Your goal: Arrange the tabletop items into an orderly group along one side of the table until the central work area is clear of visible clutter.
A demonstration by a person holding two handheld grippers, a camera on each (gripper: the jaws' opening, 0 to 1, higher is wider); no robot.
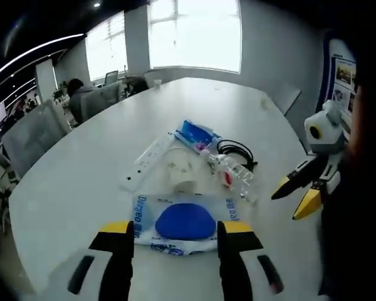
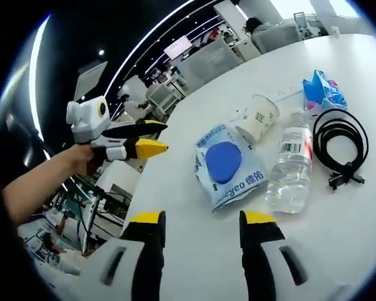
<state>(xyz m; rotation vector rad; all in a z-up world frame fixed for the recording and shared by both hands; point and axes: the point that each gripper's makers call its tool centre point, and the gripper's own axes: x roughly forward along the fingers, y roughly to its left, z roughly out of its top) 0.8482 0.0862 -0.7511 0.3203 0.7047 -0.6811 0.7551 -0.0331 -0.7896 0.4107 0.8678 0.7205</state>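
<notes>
A wipes pack (image 1: 183, 222) with a blue round lid lies flat on the white table (image 1: 75, 175), just beyond my left gripper (image 1: 175, 231), which is open and holds nothing. Behind the pack are a paper cup (image 1: 183, 177) on its side, a white power strip (image 1: 147, 163), a blue packet (image 1: 197, 134), a clear water bottle (image 1: 236, 177) and a coiled black cable (image 1: 238, 152). My right gripper (image 1: 299, 193) hovers open at the right. In the right gripper view, that gripper (image 2: 202, 221) stands open short of the wipes pack (image 2: 229, 166), cup (image 2: 258, 116), bottle (image 2: 291, 166), cable (image 2: 341, 143) and blue packet (image 2: 323, 91). The left gripper (image 2: 165, 138) hangs open at the table's edge.
The table's near edge (image 2: 151, 188) drops off to the left in the right gripper view. A hand and forearm (image 2: 44, 179) hold the left gripper. Office chairs (image 1: 103, 97) and a seated person (image 1: 75, 91) are at the table's far left side, with bright windows behind.
</notes>
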